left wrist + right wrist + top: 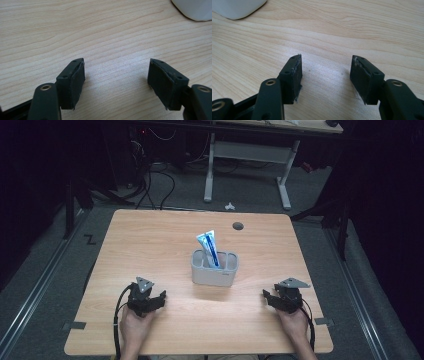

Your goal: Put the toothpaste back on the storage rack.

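I am between steps, I think. My left gripper (pixel 159 299) and right gripper (pixel 268 296) rest low on the table (pixel 150 240), one at each side, jaws wide and holding nothing. The toothpaste tube (pixel 208 248) stands tilted in the grey holder (pixel 214 269), which sits between them, a bit farther back. Next I would lift one gripper and reach toward the tube.

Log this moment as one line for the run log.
left gripper: open, on table | right gripper: open, on table | toothpaste tube: upright in grey holder between the grippers | untouched
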Available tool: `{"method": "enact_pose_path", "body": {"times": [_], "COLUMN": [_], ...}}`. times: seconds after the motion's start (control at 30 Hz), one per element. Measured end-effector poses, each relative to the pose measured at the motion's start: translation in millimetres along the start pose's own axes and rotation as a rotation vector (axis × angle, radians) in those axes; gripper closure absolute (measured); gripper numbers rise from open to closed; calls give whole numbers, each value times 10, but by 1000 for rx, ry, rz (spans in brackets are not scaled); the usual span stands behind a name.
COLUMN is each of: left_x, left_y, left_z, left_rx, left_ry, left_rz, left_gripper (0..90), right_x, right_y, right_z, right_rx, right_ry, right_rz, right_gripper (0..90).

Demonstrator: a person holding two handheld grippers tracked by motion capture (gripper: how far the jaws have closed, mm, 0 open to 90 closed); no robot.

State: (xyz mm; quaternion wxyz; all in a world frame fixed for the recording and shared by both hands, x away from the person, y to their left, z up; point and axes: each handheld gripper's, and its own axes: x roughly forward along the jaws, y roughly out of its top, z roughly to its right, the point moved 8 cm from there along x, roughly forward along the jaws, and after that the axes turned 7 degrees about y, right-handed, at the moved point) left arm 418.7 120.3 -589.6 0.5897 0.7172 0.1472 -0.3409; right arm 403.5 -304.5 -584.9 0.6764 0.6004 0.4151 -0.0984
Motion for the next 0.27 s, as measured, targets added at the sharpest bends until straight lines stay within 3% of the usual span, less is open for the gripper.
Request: {"method": "enact_pose_path", "body": {"times": [0.27], "left_x": [0], "left_y": [0], "left_z": [-1], "left_rx": [0], "left_ry": [0], "left_rz": [0], "left_gripper": [306], "right_x": [0], "right_y": [0], "right_z": [-3], "right_rx": [0], "right_ry": [2], "right_rz": [-1], "right_gripper": [423]}}
